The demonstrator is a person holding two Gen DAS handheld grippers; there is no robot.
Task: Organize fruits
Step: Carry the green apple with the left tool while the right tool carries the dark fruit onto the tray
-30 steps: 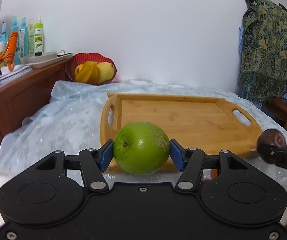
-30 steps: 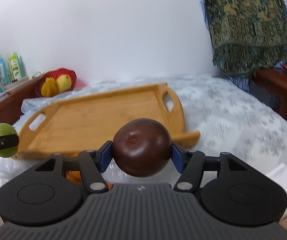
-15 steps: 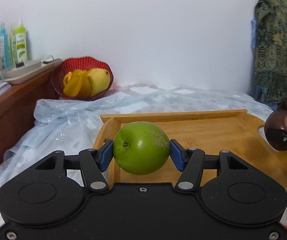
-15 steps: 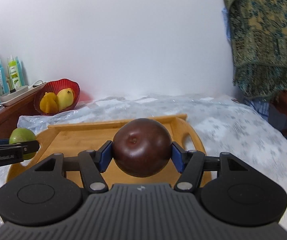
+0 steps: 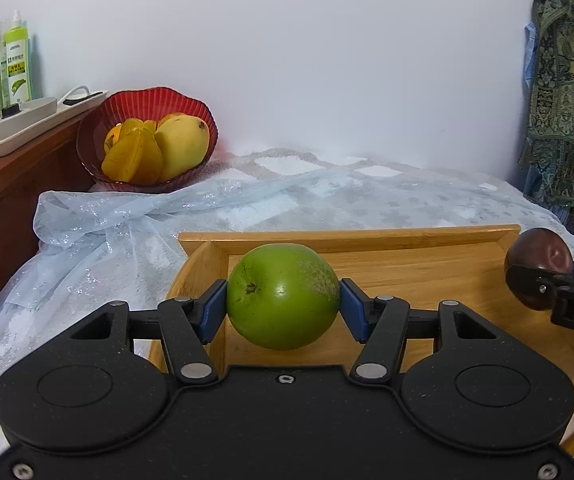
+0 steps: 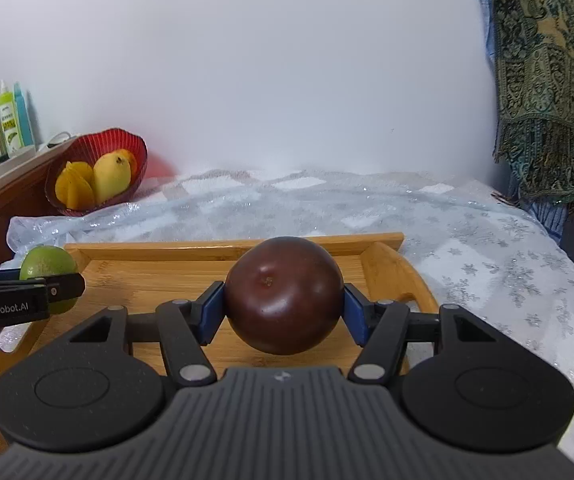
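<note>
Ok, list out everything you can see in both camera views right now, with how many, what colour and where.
green fruit: 1, green, clamped in the left gripper above the tray's left end
dark fruit: 1, dark purple-brown, clamped in the right gripper above the tray's right part
tray: 1, light wood with handle cut-outs, on the covered table
bowl: 1, red, far left by the wall, holding yellow fruits
table cover: 1, pale blue, shiny, snowflake print
bottles: several, green and blue, on the brown cabinet at left
white tray: 1, on that cabinet
patterned cloth: 1, green and gold, hanging at right
left gripper: 1, black, blue pads
right gripper: 1, black, blue pads
</note>
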